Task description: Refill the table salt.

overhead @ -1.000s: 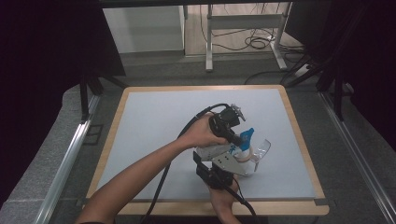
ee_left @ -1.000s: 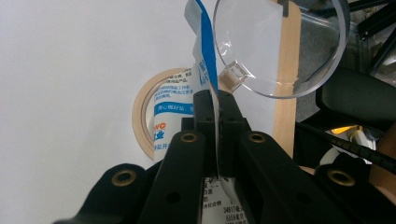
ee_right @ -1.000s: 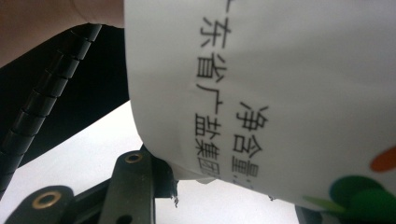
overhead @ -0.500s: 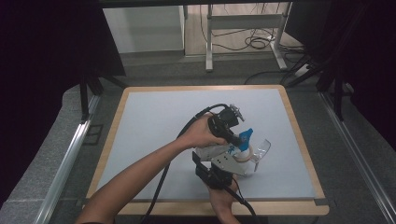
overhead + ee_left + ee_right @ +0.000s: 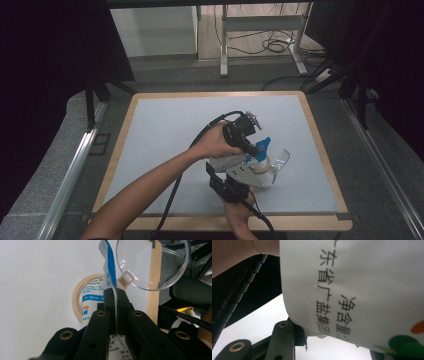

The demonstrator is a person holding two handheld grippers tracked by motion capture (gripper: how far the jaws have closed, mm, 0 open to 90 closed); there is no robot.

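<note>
A blue and white printed bag [image 5: 108, 267] stands upright over a beige tape roll [image 5: 77, 300] on the table. My left gripper [image 5: 115, 293] is shut on the bag's thin top edge. In the high view it [image 5: 255, 145] reaches in from the left, at the bag's blue top [image 5: 263, 144]. My right gripper [image 5: 337, 345] grips the bag's white body [image 5: 362, 277], which bears black printed characters; one jaw presses its lower side. From above, the right gripper [image 5: 247, 175] comes in from the near edge. A clear plastic funnel [image 5: 150, 262] sits just beyond the bag.
The grey table top [image 5: 165, 130] has a wooden rim [image 5: 322, 155], close to the funnel [image 5: 280, 161] on the right. Black cables trail from both grippers toward the near edge. Beyond the table are a metal stand and floor cables [image 5: 275, 45].
</note>
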